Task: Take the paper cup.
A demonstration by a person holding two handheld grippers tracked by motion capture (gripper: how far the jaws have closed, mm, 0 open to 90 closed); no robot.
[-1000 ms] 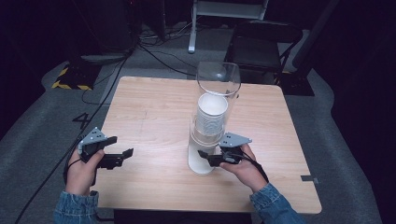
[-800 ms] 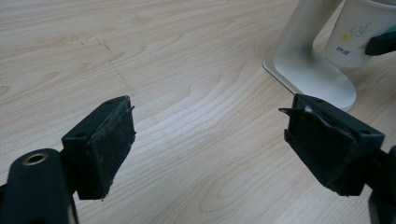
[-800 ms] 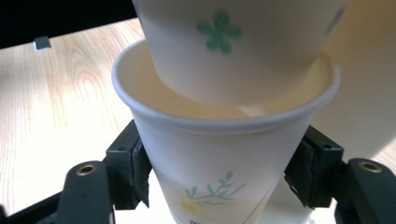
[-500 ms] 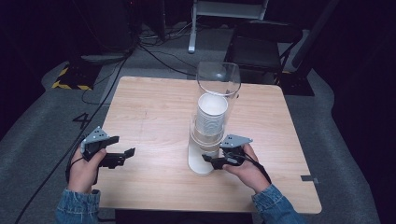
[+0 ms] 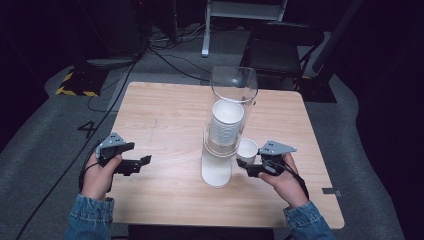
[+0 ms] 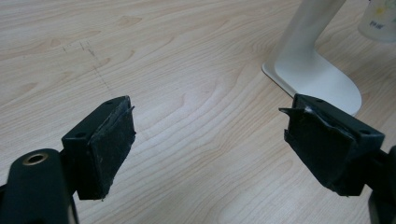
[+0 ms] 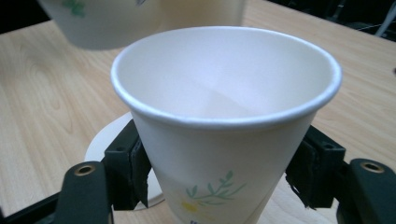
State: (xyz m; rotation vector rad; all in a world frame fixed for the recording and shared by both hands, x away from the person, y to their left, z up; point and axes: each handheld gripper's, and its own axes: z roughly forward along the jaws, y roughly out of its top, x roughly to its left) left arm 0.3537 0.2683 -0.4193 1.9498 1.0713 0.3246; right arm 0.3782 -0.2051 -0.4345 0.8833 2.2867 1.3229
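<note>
A white cup dispenser stands mid-table: a white stand (image 5: 216,172) under a clear tube (image 5: 233,85) that holds a stack of paper cups (image 5: 226,125). Just right of the stand, my right gripper (image 5: 246,166) is shut on one paper cup (image 5: 247,149). The right gripper view shows that cup (image 7: 224,93) upright, white with a small leaf print, its sides pressed by both pads (image 7: 138,168) of my right gripper (image 7: 219,165). Those jaws have just been opening slightly with the cup still between them. My left gripper (image 5: 142,165) rests open at the table's left, with nothing between the jaws of my left gripper (image 6: 210,140).
The dispenser's white foot (image 6: 317,74) lies ahead and right of the left jaws. Bare wooden tabletop (image 5: 165,115) spreads to the left and far side. A dark chair (image 5: 280,45) and cables lie on the floor beyond the table.
My right gripper has drawn rightward, away from the dispenser's foot, and a single cup now shows in it beside the stand. The left gripper has stayed where it was.
</note>
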